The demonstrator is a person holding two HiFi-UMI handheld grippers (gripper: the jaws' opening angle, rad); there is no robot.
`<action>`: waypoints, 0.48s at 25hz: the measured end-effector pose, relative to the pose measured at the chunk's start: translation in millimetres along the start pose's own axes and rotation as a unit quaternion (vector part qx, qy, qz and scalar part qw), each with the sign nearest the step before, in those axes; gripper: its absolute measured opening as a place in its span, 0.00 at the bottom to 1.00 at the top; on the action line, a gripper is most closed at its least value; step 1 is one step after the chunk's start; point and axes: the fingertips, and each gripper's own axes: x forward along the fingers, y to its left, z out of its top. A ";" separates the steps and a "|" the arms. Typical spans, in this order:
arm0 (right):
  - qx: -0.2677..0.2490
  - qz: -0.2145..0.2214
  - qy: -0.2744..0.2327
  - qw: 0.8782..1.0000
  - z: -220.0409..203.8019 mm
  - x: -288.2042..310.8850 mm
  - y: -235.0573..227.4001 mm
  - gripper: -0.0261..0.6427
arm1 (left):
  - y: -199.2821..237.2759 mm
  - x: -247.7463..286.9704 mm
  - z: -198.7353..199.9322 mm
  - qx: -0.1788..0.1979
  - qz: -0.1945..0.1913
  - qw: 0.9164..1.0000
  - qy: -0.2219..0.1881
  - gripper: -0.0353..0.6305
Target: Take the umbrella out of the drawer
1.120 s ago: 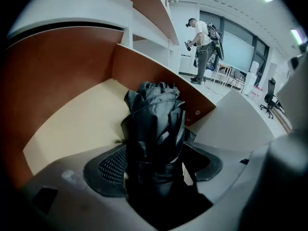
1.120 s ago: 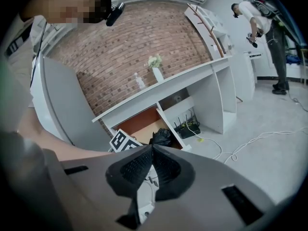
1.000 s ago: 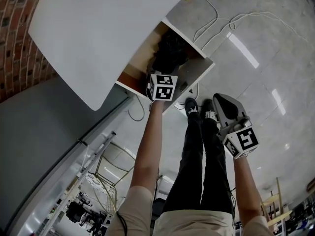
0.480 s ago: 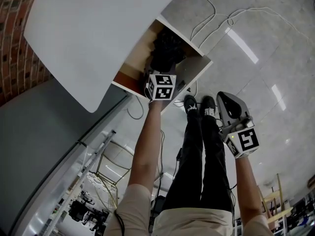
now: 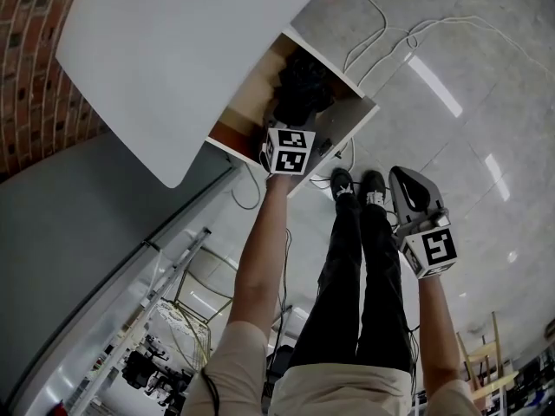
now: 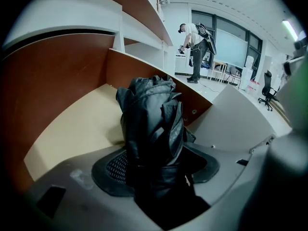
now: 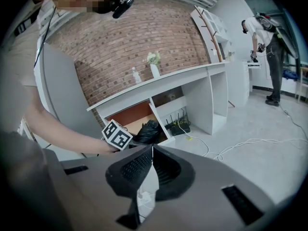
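Observation:
A black folded umbrella (image 5: 302,94) stands in the open wooden drawer (image 5: 347,133) under the white desk. My left gripper (image 5: 293,121) reaches into the drawer, its marker cube at the drawer's front edge. In the left gripper view the umbrella (image 6: 151,124) fills the gap of the left gripper (image 6: 156,170); the jaws have just been closing and both pads touch the fabric. My right gripper (image 5: 408,185) hangs shut and empty over the floor, to the right of the drawer. From the right gripper (image 7: 150,150) I see the umbrella (image 7: 148,131) and the drawer (image 7: 130,117) ahead.
The white desk top (image 5: 173,50) overhangs the drawer. White cables (image 5: 381,33) trail over the tiled floor. The person's shoes (image 5: 355,185) stand below the drawer front. A router with wires (image 7: 175,126) sits in the neighbouring shelf bay. Another person (image 6: 195,37) stands far off.
The left gripper stays at the umbrella in the drawer. The right gripper has drifted slightly, still shut over the floor.

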 end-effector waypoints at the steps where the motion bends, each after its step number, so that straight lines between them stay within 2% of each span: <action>1: 0.004 -0.002 0.005 1.000 -1.9 -1.3 -0.4 0.14 | 0.1 -3.4 3.0 0.001 0.000 1.000 -0.002 0.47; 8: 0.000 0.003 -0.033 0.999 12.5 -11.5 4.3 0.14 | -1.4 -33.4 28.2 0.019 -0.006 0.999 -0.033 0.47; 12: -0.017 0.007 -0.042 0.999 25.0 -21.6 10.4 0.14 | -8.0 -57.7 41.3 0.001 -0.003 0.999 -0.037 0.47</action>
